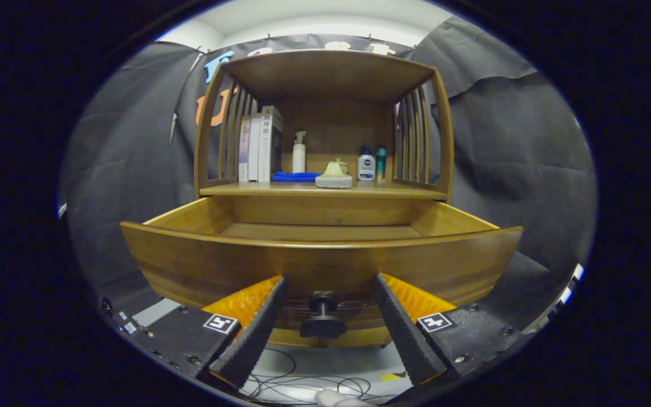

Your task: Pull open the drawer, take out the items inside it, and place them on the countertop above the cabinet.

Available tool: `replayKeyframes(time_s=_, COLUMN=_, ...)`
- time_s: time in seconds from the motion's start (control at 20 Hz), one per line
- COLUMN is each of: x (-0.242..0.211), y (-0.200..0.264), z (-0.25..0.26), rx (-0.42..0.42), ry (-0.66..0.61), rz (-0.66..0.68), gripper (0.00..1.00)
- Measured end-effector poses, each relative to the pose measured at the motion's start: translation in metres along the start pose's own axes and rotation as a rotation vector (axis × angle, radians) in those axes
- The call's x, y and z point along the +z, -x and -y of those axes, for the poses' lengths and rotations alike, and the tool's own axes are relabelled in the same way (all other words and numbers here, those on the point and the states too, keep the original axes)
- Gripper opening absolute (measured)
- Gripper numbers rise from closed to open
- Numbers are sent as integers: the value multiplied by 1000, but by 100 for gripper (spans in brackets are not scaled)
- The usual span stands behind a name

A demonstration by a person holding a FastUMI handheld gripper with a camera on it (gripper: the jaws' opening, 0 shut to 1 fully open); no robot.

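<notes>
Straddling the knob [322, 316] without touching it, the gripper [325, 305] was seen with fingers spread apart before the pulled-out drawer [320, 263], beneath the countertop [404, 192] of the cabinet [325, 73].

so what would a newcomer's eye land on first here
Probably the wide wooden drawer, pulled open just ahead of the claw, whose open fingers flank its dark knob without touching it. Next, the countertop above, holding books, a blue cloth and small bottles.
</notes>
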State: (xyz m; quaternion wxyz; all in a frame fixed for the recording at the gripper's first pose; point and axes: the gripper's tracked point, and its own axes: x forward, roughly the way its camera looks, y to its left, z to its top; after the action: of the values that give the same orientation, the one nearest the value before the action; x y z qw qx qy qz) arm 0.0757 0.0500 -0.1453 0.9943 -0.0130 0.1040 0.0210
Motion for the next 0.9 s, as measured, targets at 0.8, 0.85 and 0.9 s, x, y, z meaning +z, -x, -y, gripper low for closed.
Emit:
replayKeyframes(time_s=0.8, x=32, y=-92, z=-12, rx=-27, ry=-20, rz=-14, gripper=98)
replayKeyframes(time_s=0.85, x=34, y=-98, z=-12, rx=-29, ry=-15, rz=-13, gripper=99)
replayKeyframes(time_s=0.9, x=35, y=-103, z=-12, rx=-30, ry=-14, rz=-10, gripper=99)
